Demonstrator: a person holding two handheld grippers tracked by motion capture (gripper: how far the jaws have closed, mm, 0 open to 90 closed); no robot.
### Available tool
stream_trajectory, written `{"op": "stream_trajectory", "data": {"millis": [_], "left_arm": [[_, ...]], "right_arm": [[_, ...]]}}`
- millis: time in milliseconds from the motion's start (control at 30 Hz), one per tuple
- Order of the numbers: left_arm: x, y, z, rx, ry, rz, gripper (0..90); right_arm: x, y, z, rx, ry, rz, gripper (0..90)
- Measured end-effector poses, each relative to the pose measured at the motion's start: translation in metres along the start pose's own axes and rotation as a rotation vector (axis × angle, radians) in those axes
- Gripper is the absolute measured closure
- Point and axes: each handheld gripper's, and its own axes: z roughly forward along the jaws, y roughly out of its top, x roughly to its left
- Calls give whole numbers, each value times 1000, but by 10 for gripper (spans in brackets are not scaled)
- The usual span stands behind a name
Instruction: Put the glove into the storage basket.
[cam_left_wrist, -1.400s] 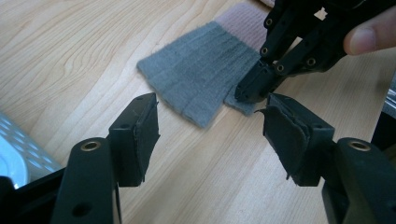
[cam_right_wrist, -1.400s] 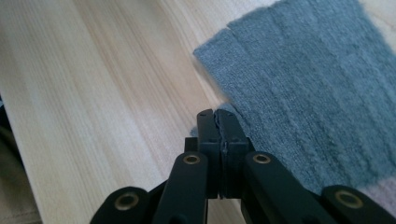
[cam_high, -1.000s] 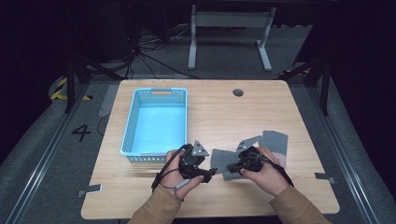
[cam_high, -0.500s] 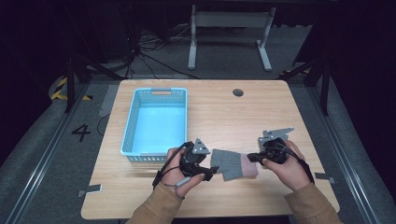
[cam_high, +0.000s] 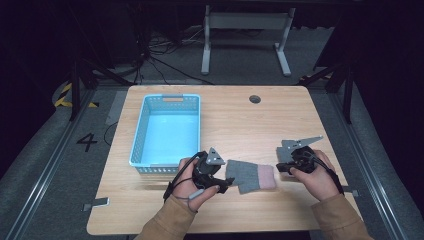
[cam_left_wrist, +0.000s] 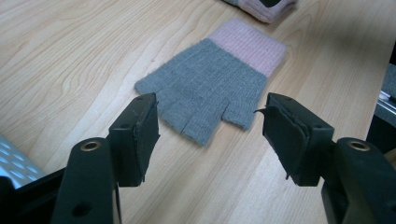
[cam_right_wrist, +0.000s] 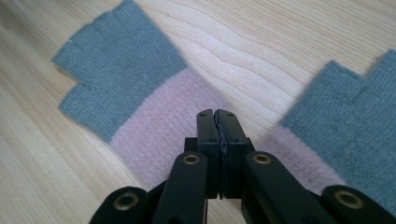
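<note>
While our L gripper (cam_left_wrist: 210, 140) gapes wide just short of the glove (cam_left_wrist: 212, 88) (flat on the table (cam_high: 240, 120)), our R gripper (cam_right_wrist: 217, 126) sits clamped shut, empty, over its pink cuff. Next, we reckon: grab it, then probably the basket (cam_high: 167, 132) beyond.

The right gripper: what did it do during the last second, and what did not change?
The right gripper moved off the flat glove to the right and stands shut beside its pink cuff. A second glove lies under that hand. The left gripper stayed open at the glove's finger end, and the blue basket kept its place.
</note>
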Motion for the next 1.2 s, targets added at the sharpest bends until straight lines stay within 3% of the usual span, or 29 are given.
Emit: {"op": "stream_trajectory", "data": {"millis": [533, 1200], "left_arm": [[0, 1, 2, 1, -8, 1, 369], [-1, 11, 7, -3, -31, 26, 369]], "right_arm": [[-7, -9, 17, 87, -19, 22, 900], [-32, -36, -5, 129, -35, 120, 900]]}}
